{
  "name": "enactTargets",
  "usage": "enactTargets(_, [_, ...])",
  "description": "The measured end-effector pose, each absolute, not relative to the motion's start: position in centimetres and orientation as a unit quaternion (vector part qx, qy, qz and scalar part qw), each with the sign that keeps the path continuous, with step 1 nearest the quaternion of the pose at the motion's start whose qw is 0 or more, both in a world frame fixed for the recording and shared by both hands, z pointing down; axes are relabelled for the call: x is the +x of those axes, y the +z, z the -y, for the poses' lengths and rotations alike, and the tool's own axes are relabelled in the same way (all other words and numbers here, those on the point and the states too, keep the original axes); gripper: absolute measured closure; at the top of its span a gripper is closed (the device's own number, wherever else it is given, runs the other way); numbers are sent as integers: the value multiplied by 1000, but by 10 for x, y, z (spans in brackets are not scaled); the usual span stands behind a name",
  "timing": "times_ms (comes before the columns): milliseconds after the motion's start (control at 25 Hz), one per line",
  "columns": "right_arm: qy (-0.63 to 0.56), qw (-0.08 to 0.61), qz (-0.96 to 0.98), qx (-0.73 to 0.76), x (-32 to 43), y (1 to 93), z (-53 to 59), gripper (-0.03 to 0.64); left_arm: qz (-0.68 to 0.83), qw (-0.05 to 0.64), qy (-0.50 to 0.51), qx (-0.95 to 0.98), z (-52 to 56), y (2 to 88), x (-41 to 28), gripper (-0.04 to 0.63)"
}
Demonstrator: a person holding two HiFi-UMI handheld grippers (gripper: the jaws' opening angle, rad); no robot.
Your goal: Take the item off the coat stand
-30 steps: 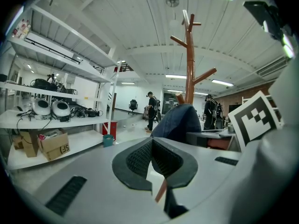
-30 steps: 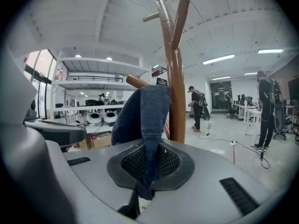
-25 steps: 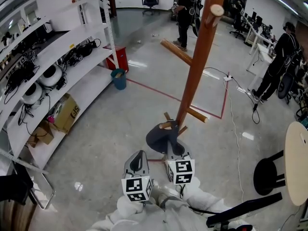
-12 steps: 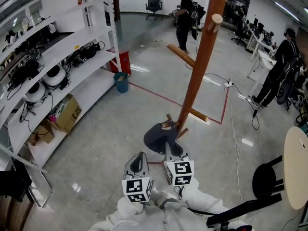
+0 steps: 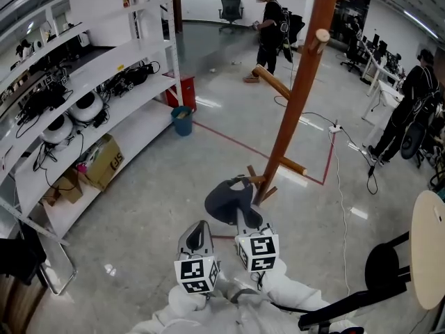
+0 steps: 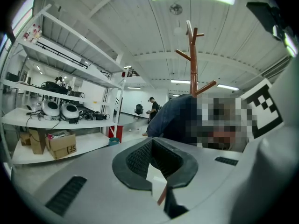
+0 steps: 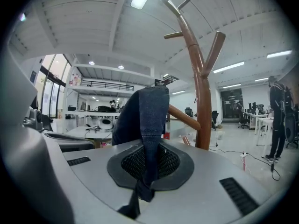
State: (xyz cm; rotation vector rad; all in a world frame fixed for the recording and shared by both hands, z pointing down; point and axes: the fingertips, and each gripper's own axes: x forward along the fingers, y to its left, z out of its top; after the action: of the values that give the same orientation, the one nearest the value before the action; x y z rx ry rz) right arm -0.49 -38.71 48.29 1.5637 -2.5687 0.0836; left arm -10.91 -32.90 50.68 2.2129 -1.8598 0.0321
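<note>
A tall wooden coat stand point(image 5: 299, 96) with slanted pegs rises from the floor ahead of me. A dark blue cloth item point(image 5: 228, 199) hangs beside its low peg point(image 5: 254, 180). My right gripper point(image 5: 245, 218) is shut on the cloth's lower edge. In the right gripper view the cloth point(image 7: 148, 120) runs up from the right gripper point(image 7: 145, 171), with the stand point(image 7: 202, 92) just behind. Whether it still rests on the peg I cannot tell. My left gripper point(image 5: 198, 236) sits just left of it, slightly open and empty. The left gripper point(image 6: 156, 171) sees the cloth point(image 6: 175, 118) to its right.
White shelving point(image 5: 104, 82) with gear, a cardboard box point(image 5: 104, 160), a teal bin point(image 5: 183, 120) and a red box point(image 5: 186, 89) stand at the left. People stand at the back point(image 5: 270, 26) and right point(image 5: 410, 110). A round table point(image 5: 427, 242), a stool point(image 5: 386, 256) and a floor cable point(image 5: 336, 127) lie right.
My right gripper has lifted a little with the cloth and drifted left, away from the stand's trunk. The left gripper has kept beside it. The head view has tilted upward.
</note>
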Motion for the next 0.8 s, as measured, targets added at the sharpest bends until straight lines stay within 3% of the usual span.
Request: enactTargets(800, [40, 72, 849, 522, 1, 493, 332, 601, 630, 126, 14, 766, 300, 510, -106, 595])
